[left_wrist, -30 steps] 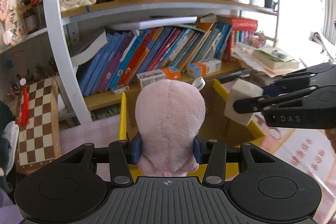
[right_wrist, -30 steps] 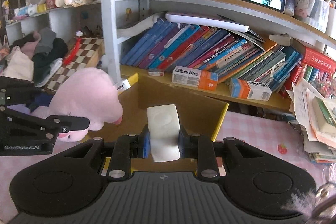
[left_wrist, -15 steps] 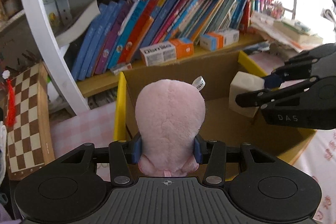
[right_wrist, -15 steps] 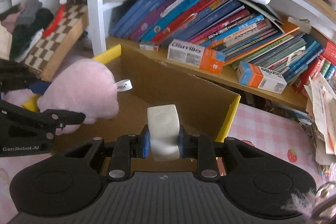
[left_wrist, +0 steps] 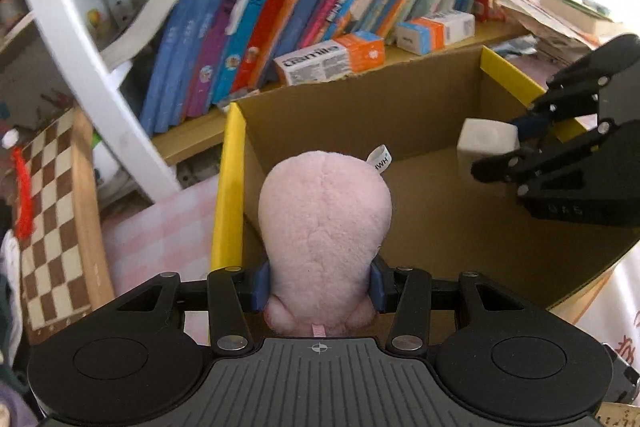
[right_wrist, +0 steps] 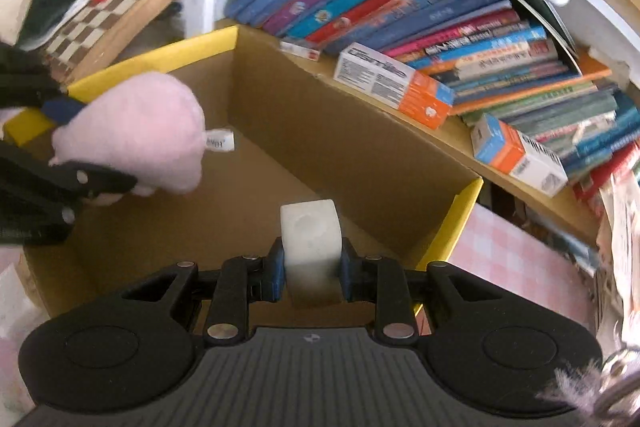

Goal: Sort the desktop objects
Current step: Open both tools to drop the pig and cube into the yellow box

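A pink plush toy (left_wrist: pixel 323 227) with a white tag is clamped in my left gripper (left_wrist: pixel 319 285), which is shut on it over the left edge of an open cardboard box (left_wrist: pixel 360 115) with yellow rims. My right gripper (right_wrist: pixel 313 267) is shut on a white cube-shaped block (right_wrist: pixel 311 243) and hangs over the box's inside near its right wall. In the left wrist view the white block (left_wrist: pixel 486 143) and right gripper (left_wrist: pixel 516 147) show at the right. The right wrist view has the plush toy (right_wrist: pixel 136 137) at the left, over the box (right_wrist: pixel 340 143).
Behind the box a wooden shelf (left_wrist: pixel 192 135) carries leaning books (left_wrist: pixel 280 11) and two toothpaste cartons (left_wrist: pixel 328 61). A folded chessboard (left_wrist: pixel 48 219) stands to the left. Pink checked tablecloth (right_wrist: pixel 520 259) shows right of the box, with stacked papers (left_wrist: pixel 560 7) beyond.
Both grippers have tipped downward and moved in over the box, so its brown floor now fills more of each view. The toy and the block stay clamped.
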`<action>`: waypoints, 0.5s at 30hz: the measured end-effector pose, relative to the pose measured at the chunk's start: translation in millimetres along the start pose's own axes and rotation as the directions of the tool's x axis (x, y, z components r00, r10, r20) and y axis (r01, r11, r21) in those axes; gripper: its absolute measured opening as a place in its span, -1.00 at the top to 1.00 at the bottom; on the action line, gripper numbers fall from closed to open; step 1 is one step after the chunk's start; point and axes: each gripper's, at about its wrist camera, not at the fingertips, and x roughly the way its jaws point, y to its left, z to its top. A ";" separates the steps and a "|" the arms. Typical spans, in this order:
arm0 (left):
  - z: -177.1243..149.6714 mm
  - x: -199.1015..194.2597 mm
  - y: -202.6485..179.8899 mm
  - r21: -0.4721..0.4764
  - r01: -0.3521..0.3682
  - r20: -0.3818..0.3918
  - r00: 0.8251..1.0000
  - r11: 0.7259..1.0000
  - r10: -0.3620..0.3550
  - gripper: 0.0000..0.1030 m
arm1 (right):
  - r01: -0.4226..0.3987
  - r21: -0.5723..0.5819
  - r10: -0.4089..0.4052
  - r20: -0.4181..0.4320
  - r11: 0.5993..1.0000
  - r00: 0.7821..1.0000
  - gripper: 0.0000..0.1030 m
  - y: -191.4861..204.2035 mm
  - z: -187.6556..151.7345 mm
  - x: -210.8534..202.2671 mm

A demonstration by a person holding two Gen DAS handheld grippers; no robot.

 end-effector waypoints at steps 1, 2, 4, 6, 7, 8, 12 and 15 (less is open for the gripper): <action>-1.5 -2.3 0.4 -0.016 -0.003 -0.001 1.000 1.000 0.003 0.11 | -0.001 -0.037 0.001 0.005 0.999 1.000 0.53 2.9 -2.1 -0.4; -2.9 -4.5 0.7 -0.032 -0.007 -0.002 1.000 0.999 0.007 0.11 | 0.005 -0.071 -0.005 0.008 0.997 1.000 0.53 5.5 -3.5 0.2; -5.9 -9.0 1.4 -0.064 -0.014 -0.005 1.000 0.998 0.013 0.11 | 0.022 -0.135 -0.020 0.017 0.991 1.000 0.53 8.9 -7.3 1.5; -8.8 -13.6 2.1 -0.096 -0.020 -0.008 1.000 0.995 0.020 0.11 | 0.026 -0.157 -0.023 0.024 0.987 0.999 0.53 7.5 -7.4 3.7; -10.2 -15.8 2.5 -0.112 -0.024 -0.009 1.000 0.993 0.023 0.11 | 0.025 -0.155 -0.021 0.026 0.988 0.999 0.53 5.6 -5.5 5.0; -11.7 -18.1 2.8 -0.128 -0.027 -0.011 1.000 0.991 0.026 0.11 | 0.024 -0.152 -0.019 0.029 0.988 0.999 0.53 3.6 -3.5 6.2; -22.2 -28.6 -0.4 -0.177 -0.045 -0.012 0.999 0.983 0.044 0.12 | -0.007 -0.141 0.013 0.041 0.990 0.999 0.53 -3.1 2.9 11.1; -26.0 -33.9 -1.5 -0.213 -0.048 -0.020 0.999 0.976 0.045 0.11 | -0.028 -0.177 0.039 0.057 0.984 0.998 0.53 -3.1 4.3 13.2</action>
